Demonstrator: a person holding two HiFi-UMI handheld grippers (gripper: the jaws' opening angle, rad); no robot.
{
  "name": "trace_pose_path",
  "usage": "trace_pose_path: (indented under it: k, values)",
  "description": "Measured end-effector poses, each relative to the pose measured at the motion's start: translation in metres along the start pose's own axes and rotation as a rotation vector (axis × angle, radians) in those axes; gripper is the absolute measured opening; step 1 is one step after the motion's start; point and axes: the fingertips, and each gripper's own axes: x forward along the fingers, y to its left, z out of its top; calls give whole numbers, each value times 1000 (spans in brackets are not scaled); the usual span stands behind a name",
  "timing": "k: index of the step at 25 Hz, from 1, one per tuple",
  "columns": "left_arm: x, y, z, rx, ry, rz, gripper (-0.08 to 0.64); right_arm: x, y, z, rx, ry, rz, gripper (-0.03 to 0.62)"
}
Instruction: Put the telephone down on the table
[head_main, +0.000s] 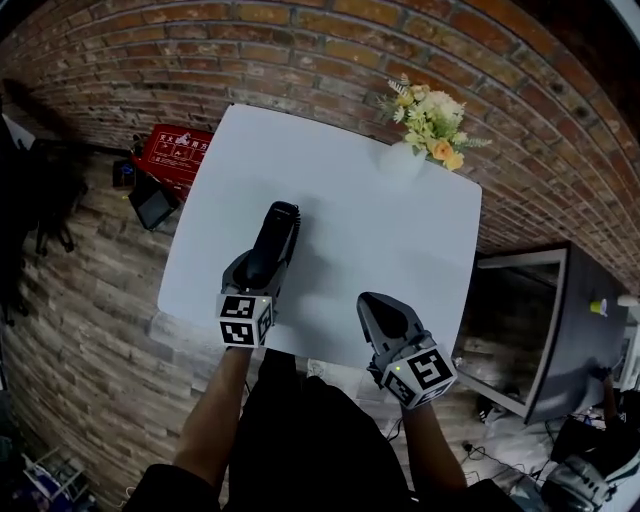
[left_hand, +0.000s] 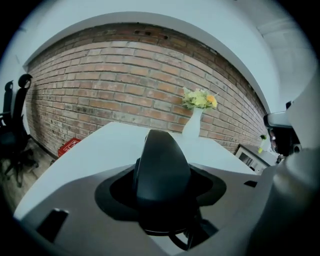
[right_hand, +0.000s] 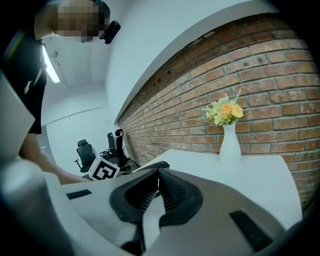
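Even, bright indoor light, probably from the ceiling strip (right_hand: 50, 67); white table (head_main: 400, 240) near blown out, soft shadows, heavy fisheye bending with black corners, near foreground soft in both gripper views.

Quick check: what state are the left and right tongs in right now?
Left tongs: closed on the black telephone.
Right tongs: closed, nothing between them.

Telephone (head_main: 272, 240) in left gripper (head_main: 268, 255): plain black. Left gripper and right gripper (head_main: 372, 300) bodies: grey, each marker cube (head_main: 245, 320) patterned in black-and-white squares. Table (head_main: 390, 230) beneath: plain white. Far ahead of right gripper: white vase (head_main: 402, 160); flowers (head_main: 428, 115) yellow, orange, cream, with green leaves. Wall (head_main: 300, 40) beyond: red-brown brick, pale mortar. Left of left gripper: red box (head_main: 178, 152), grey-brown plank floor (head_main: 90, 280).
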Motion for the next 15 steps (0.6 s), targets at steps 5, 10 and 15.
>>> trace_pose_path:
  k: [5,10,15]
  values:
    - [20,20,-9,-7,40,31,279,10,-9,-3,21,13,-22,22]
    - [33,29,-19,-6,86,45,279,13,-18,-7,34,20,-44,22]
    - [38,30,-25,0,116,42,279,14,-25,-9,46,22,-60,23]
